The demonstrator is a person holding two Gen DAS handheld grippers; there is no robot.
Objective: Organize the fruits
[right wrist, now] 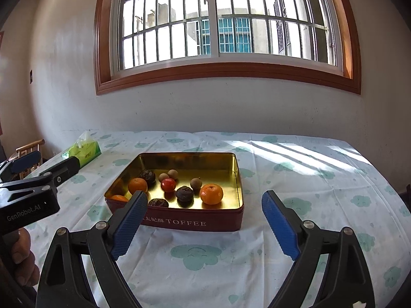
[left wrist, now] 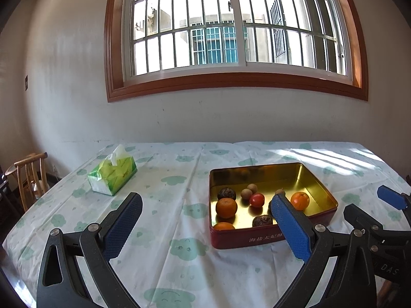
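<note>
A red toffee tin (left wrist: 269, 240) (right wrist: 195, 222) with a gold inside stands on the table. It holds several fruits: oranges (left wrist: 226, 207) (right wrist: 211, 193), a small red tomato (left wrist: 257, 199) (right wrist: 168, 184), dark wrinkled fruits (left wrist: 226, 194) (right wrist: 184, 194) and small brown longans (left wrist: 246, 193) (right wrist: 195, 182). My left gripper (left wrist: 205, 218) is open and empty, just left of and in front of the tin. My right gripper (right wrist: 204, 213) is open and empty, in front of the tin's near wall. The right gripper also shows in the left wrist view (left wrist: 370, 209), to the tin's right.
A green tissue pack (left wrist: 112, 175) (right wrist: 82, 151) lies at the table's far left. The table wears a white cloth with green cloud prints (left wrist: 179, 169). A wooden chair (left wrist: 28, 177) stands left of the table. A wall with a barred window is behind.
</note>
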